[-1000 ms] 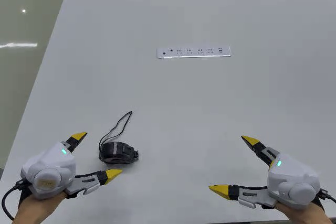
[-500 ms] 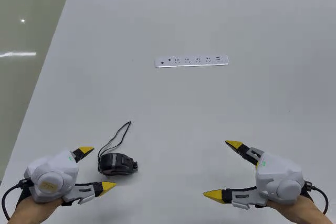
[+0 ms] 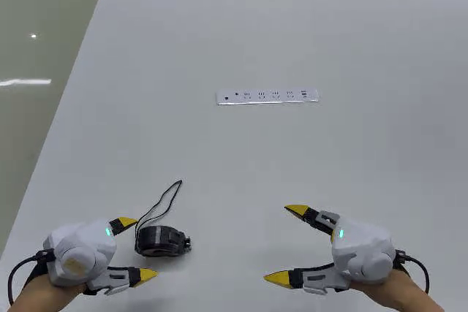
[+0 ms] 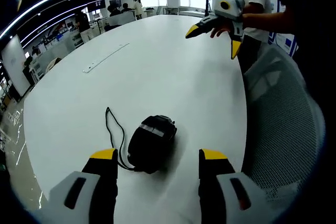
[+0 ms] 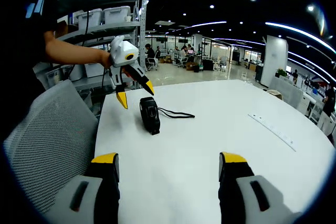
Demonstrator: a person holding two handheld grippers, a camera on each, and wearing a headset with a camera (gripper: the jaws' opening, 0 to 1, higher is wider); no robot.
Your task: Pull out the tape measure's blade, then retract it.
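Left gripper (image 3: pixel 140 248) agape beside tape measure (image 3: pixel 164 240), right gripper (image 3: pixel 282 244) agape, seemingly drawn closer.

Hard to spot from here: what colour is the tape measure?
Black; the tape measure shows best in the left gripper view.

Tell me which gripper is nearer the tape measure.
Left. The left gripper sits right beside the tape measure, its open fingers pointing at it without touching. The right gripper is well off to its right, open above the table.
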